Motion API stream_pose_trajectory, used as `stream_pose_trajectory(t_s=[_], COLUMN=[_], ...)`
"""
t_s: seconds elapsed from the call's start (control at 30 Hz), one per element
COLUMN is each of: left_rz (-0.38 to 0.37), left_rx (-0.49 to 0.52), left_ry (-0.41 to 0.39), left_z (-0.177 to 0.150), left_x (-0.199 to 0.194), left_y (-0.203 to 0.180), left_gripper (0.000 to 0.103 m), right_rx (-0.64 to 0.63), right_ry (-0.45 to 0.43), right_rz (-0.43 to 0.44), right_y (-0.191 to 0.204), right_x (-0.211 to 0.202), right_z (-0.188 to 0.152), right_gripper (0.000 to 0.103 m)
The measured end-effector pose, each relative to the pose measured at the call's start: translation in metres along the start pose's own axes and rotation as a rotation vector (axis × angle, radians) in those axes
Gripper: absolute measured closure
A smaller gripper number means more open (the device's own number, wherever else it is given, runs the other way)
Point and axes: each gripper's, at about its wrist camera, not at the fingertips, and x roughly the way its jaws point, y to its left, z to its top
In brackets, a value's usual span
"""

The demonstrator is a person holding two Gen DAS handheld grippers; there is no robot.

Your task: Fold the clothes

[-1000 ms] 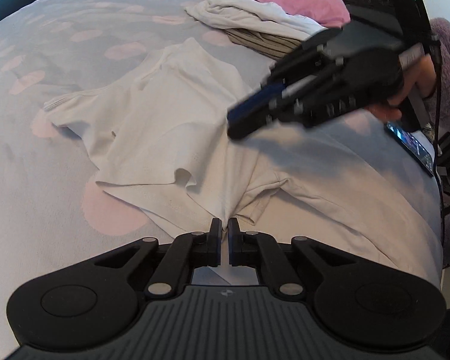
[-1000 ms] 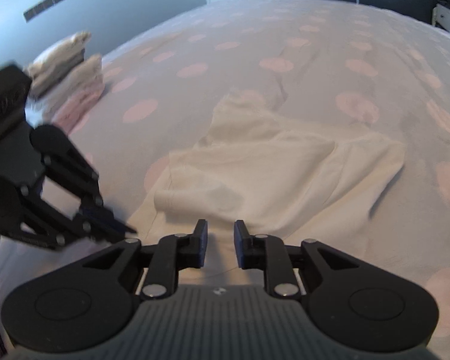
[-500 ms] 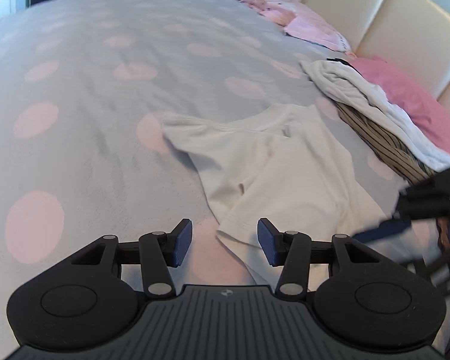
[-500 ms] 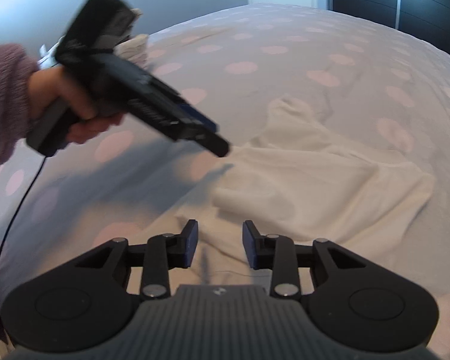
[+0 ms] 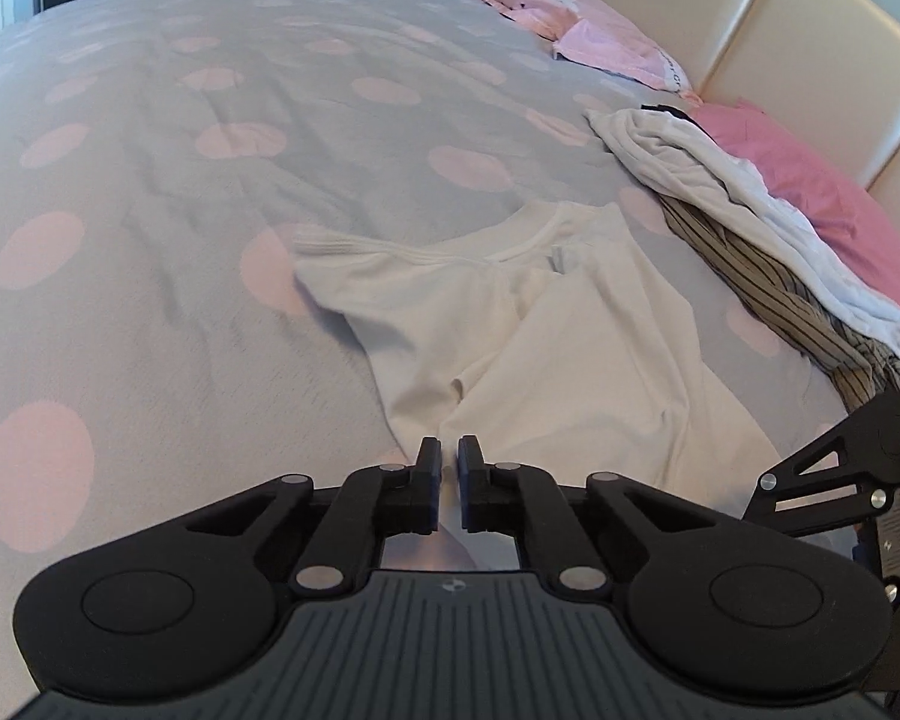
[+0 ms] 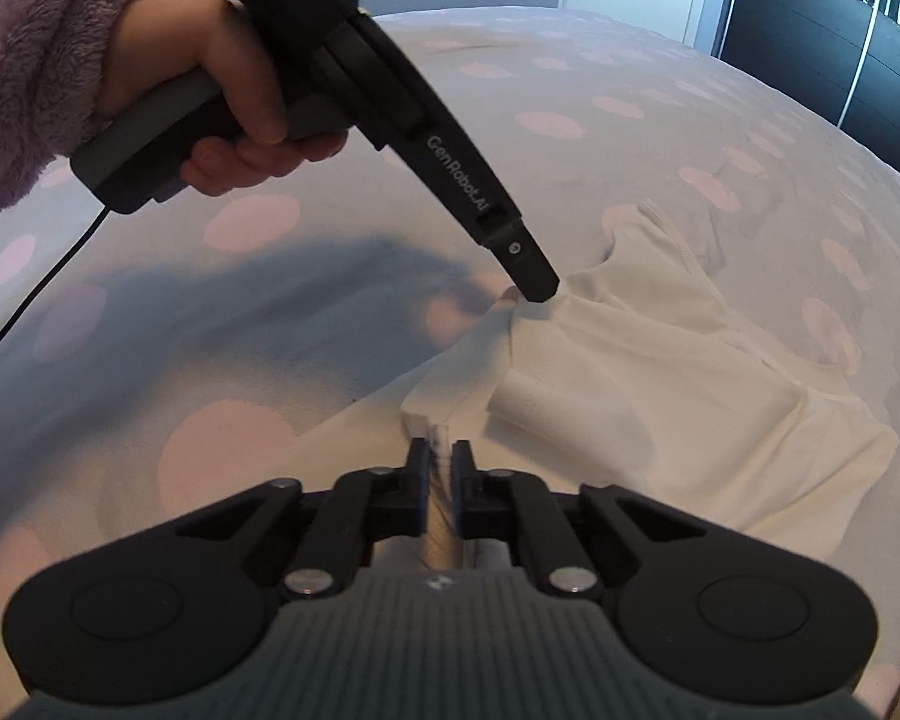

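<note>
The white shirt (image 5: 546, 348) lies rumpled on the bed (image 5: 150, 240), beside a heap of clothes (image 5: 750, 228). It is judged light, limp and non-slippery; it should sag and crease wherever unsupported, so it is best taken at hem corners or shoulders. The left gripper (image 5: 447, 468) is closed on the shirt's near edge, and the right gripper (image 6: 439, 468) is closed on a raised fold of the hem. Cloth between the fingers is partly hidden by each gripper's body. The far sleeve's lie under the folds cannot be made out.
</note>
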Motion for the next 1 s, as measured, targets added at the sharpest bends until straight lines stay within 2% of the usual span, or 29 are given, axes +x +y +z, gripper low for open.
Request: stream_pose_trajectory(t_s=[0.2, 0.3, 0.43, 0.53, 0.7, 0.87, 0.9, 0.97, 1.0], left_rz=[0.011, 0.014, -0.007, -0.034, -0.081, -0.076, -0.066, -0.059, -0.057], left_rx=[0.059, 0.068, 0.062, 0.074, 0.105, 0.114, 0.112, 0.103, 0.096], left_ry=[-0.028, -0.057, -0.109, -0.133, -0.133, -0.122, -0.125, -0.14, -0.154], left_z=[0.017, 0.031, 0.051, 0.065, 0.076, 0.075, 0.073, 0.07, 0.069], left_x=[-0.012, -0.018, -0.017, -0.01, 0.021, 0.05, 0.053, 0.052, 0.049], left_y=[-0.017, -0.024, -0.036, -0.05, -0.081, -0.097, -0.096, -0.093, -0.091], left_gripper=[0.102, 0.102, 0.102, 0.102, 0.102, 0.102, 0.1, 0.086, 0.073], right_rx=[0.054, 0.125, 0.252, 0.334, 0.465, 0.553, 0.548, 0.534, 0.53], right_ry=[-0.019, -0.059, -0.1, -0.089, -0.023, 0.038, 0.048, 0.064, 0.071], right_rz=[0.014, 0.021, -0.017, -0.064, -0.115, -0.088, -0.085, -0.105, -0.122], right_y=[-0.009, -0.02, -0.04, -0.053, -0.07, -0.082, -0.081, -0.078, -0.078], right_x=[-0.024, -0.039, -0.057, -0.064, -0.062, -0.051, -0.049, -0.05, -0.052], right_z=[0.006, 0.007, 0.0, -0.01, -0.03, -0.05, -0.052, -0.055, -0.057], right_gripper=[0.098, 0.098, 0.098, 0.099, 0.099, 0.098, 0.096, 0.093, 0.091])
